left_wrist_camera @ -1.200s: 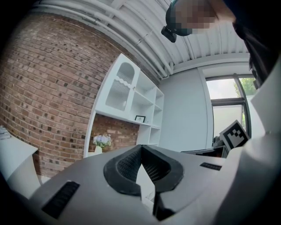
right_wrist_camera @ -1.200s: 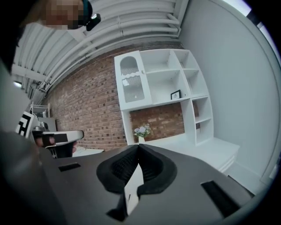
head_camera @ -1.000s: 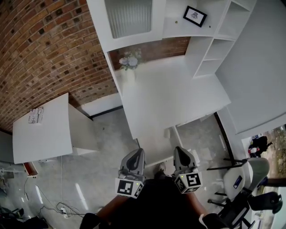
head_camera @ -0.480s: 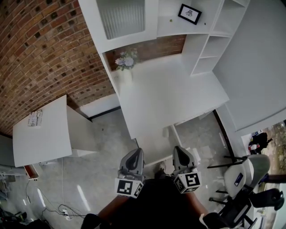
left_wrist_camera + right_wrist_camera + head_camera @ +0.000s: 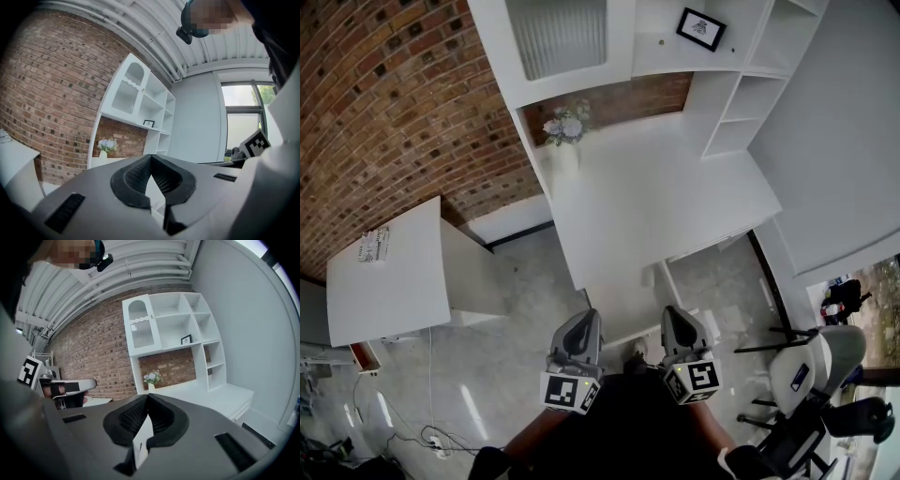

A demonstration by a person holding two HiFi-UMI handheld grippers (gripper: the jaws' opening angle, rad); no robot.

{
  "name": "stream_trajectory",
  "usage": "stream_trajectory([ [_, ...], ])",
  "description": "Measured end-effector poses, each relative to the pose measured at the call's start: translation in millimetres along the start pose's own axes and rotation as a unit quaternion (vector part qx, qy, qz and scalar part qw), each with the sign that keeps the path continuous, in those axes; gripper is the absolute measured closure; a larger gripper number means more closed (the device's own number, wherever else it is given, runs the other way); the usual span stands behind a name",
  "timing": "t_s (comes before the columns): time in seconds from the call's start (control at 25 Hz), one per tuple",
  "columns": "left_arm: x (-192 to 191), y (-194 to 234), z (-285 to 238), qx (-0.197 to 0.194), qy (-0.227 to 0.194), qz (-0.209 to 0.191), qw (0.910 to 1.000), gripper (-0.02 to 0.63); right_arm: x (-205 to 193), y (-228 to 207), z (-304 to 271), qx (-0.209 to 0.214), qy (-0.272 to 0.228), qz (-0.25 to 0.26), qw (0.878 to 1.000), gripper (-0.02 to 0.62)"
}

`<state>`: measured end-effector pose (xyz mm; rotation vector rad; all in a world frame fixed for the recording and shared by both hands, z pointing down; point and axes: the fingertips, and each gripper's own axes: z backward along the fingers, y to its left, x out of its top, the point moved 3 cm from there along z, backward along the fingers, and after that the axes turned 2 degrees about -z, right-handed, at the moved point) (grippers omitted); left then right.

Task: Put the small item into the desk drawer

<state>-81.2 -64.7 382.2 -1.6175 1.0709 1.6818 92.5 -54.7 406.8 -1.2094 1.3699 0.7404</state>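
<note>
A white desk [image 5: 656,202] with a shelf unit [image 5: 741,66] stands against the brick wall ahead of me. A vase of flowers [image 5: 565,127] sits at its back left, and a framed picture [image 5: 700,28] on a shelf. The desk's front panel [image 5: 712,248] looks flush. I cannot make out a small item. My left gripper [image 5: 587,319] and right gripper [image 5: 673,314] are held side by side close to my body, short of the desk. Each is shut with nothing between its jaws, as the left gripper [image 5: 150,157] and right gripper [image 5: 146,397] views show.
A low white table [image 5: 394,281] with a printed sheet [image 5: 373,244] stands at the left. An office chair [image 5: 825,366] is at the lower right. Cables [image 5: 431,436] lie on the grey floor at the lower left.
The head view has shifted slightly. Both grippers stay in the same place and remain shut.
</note>
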Motion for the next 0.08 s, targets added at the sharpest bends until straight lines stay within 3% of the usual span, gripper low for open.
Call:
stream_trajectory([
  [0.08, 0.1, -1.2, 0.0, -0.001, 0.001, -0.001, 1.0000, 0.583, -1.0, -0.7, 1.0, 0.000, 0.000, -0.002, 1.000, 0.581],
])
